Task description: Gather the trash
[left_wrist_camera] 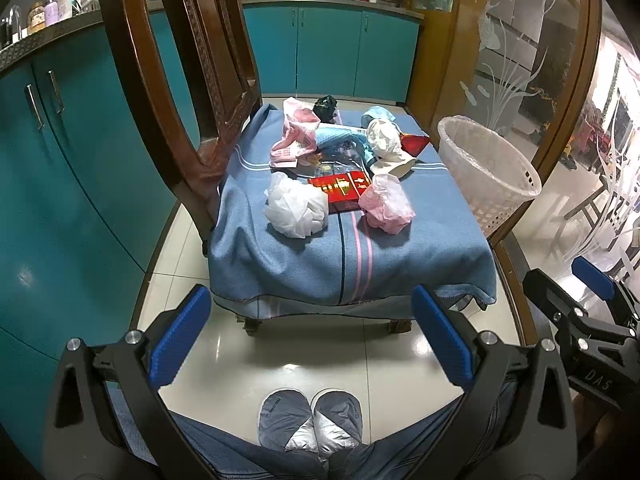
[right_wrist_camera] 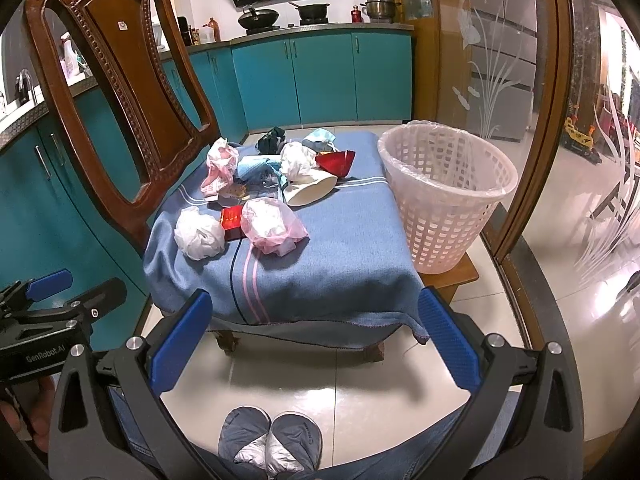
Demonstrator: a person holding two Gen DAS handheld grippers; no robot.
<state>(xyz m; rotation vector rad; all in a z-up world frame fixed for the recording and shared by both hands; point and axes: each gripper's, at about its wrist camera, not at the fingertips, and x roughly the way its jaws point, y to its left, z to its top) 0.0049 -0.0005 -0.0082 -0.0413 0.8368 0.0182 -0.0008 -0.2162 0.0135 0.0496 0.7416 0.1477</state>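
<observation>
Trash lies piled on a chair seat covered by a blue cloth (left_wrist_camera: 400,256): a white crumpled bag (left_wrist_camera: 296,210), a pink bag (left_wrist_camera: 386,204), a red packet (left_wrist_camera: 344,190), more wrappers and a paper cup (right_wrist_camera: 310,190) behind. A white lattice basket (right_wrist_camera: 444,196) with a clear liner stands right of the seat. My left gripper (left_wrist_camera: 311,292) hangs open before the seat's front edge, nothing between its blue pads. My right gripper (right_wrist_camera: 316,294) is open and empty too, level with the same edge. Each shows at the side of the other's view, the right gripper (left_wrist_camera: 592,292) and the left gripper (right_wrist_camera: 80,286).
The carved wooden chair back (right_wrist_camera: 120,80) rises at the left of the seat. The basket rests on a low wooden stool (right_wrist_camera: 460,272). Teal cabinets (left_wrist_camera: 60,200) line the left and back. A glass sliding door (right_wrist_camera: 580,160) bounds the right. A person's shoes (left_wrist_camera: 310,420) rest on the tiled floor.
</observation>
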